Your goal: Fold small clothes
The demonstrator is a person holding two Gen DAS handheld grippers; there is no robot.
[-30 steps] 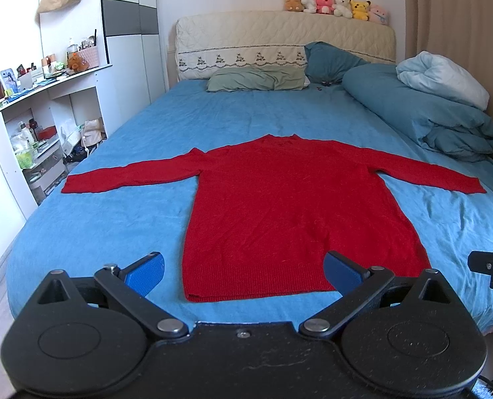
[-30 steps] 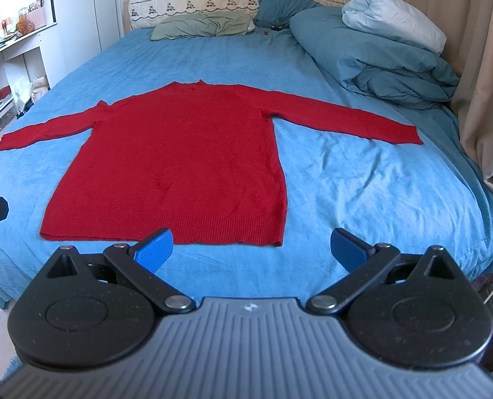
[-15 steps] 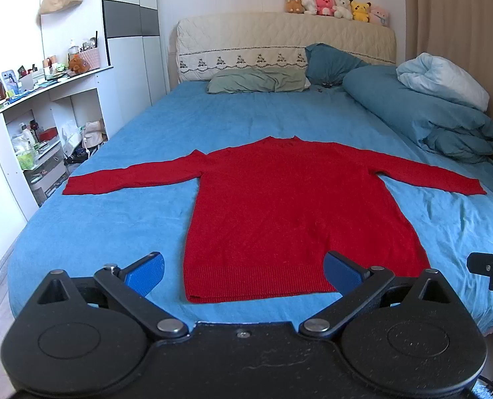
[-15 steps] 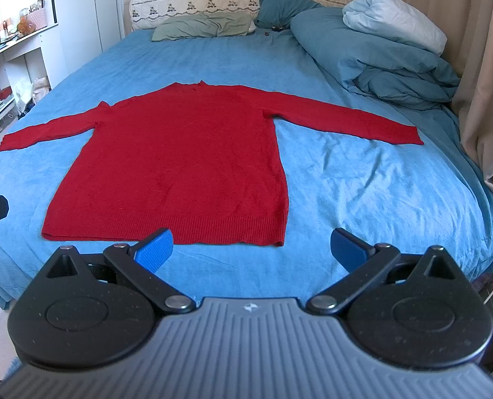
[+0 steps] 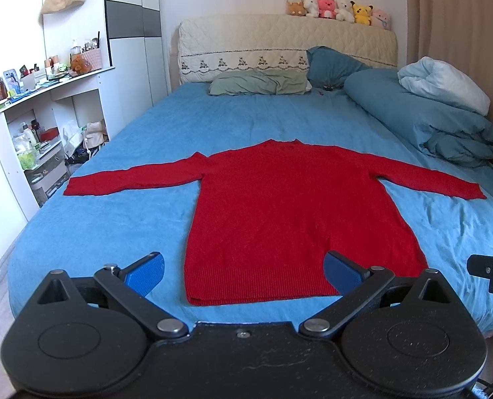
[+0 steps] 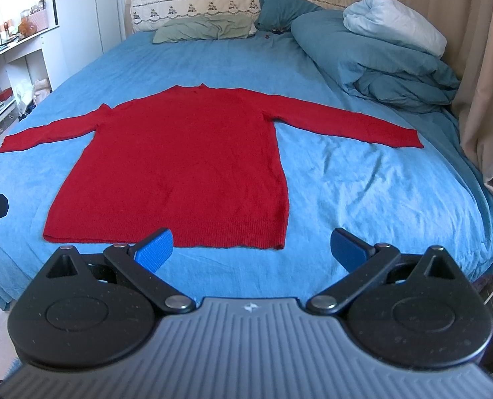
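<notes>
A red long-sleeved sweater lies flat on the blue bed sheet, both sleeves spread out, hem toward me. It also shows in the right wrist view. My left gripper is open and empty, held just in front of the hem's left half. My right gripper is open and empty, in front of the hem's right corner. Neither touches the sweater.
A rolled teal duvet with a pale blanket lies at the back right. Pillows rest against the headboard, plush toys on top. A cluttered white shelf unit stands left. Curtains hang right.
Both grippers have drifted slightly; the sweater sits a little lower in both views. Nothing was grasped and the jaws stay open.
</notes>
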